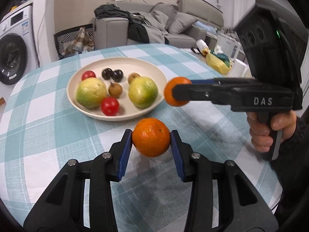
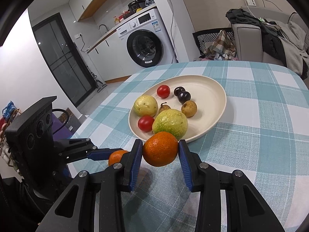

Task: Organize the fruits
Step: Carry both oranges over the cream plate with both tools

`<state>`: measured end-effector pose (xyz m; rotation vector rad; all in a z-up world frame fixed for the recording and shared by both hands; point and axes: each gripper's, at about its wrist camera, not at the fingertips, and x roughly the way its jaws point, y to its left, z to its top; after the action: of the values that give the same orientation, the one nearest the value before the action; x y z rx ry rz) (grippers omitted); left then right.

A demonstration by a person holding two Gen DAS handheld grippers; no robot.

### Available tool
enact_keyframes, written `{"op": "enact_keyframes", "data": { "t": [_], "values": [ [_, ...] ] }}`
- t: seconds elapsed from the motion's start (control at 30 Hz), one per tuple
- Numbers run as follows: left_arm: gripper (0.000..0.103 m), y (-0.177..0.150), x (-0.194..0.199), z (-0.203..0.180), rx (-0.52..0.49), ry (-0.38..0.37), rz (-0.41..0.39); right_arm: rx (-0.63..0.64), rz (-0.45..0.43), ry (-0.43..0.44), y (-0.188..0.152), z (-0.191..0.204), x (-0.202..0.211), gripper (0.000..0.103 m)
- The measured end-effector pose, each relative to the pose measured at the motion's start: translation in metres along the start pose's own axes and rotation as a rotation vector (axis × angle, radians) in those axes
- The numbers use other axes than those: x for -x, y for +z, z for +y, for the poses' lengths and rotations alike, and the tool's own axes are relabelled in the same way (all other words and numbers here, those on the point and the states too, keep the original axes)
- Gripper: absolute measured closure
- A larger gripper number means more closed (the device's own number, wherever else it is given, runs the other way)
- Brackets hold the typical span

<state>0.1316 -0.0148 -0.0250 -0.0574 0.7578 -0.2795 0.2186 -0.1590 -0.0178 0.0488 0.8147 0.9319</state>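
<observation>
A cream plate point(image 1: 154, 65) point(image 2: 212, 89) on the checked tablecloth holds two green guavas point(image 1: 90, 92) point(image 2: 170, 123), two red tomatoes point(image 1: 110, 106), two dark plums point(image 1: 113, 74) and two brown longans point(image 1: 115, 89). My left gripper point(image 1: 151, 136) is shut on an orange point(image 1: 151, 136) just above the cloth, in front of the plate; this orange shows in the right wrist view point(image 2: 115, 156) too. My right gripper point(image 2: 160, 148) is shut on a second orange point(image 2: 160, 148) point(image 1: 174, 91), held at the plate's near right rim.
The table point(image 1: 38, 125) has a blue and white checked cloth. A washing machine point(image 2: 144, 44) stands beyond the table. A sofa with clothes point(image 1: 154, 25) is behind. A yellow bag point(image 1: 218, 61) lies on a side table at the right.
</observation>
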Motion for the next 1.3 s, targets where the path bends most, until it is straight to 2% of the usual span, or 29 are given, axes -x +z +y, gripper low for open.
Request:
{"op": "enact_keyframes", "data": {
  "t": [0.37, 0.47, 0.9, 1.3],
  "values": [
    [0.066, 0.01, 0.02, 0.033, 0.115, 0.07, -0.109, -0.035, -0.109, -0.017, 0.005, -0.004, 0.011, 0.064],
    [0.066, 0.011, 0.021, 0.039, 0.138, 0.083, -0.114, -0.053, -0.14, -0.024, 0.007, -0.008, 0.015, 0.064],
    [0.066, 0.028, 0.014, 0.038, 0.122, 0.179, -0.145, -0.112, -0.197, -0.067, 0.012, -0.024, 0.02, 0.064],
    [0.066, 0.061, 0.006, 0.037, 0.122, 0.199, -0.181, -0.083, -0.171, -0.108, 0.032, -0.02, 0.013, 0.064]
  ]
}}
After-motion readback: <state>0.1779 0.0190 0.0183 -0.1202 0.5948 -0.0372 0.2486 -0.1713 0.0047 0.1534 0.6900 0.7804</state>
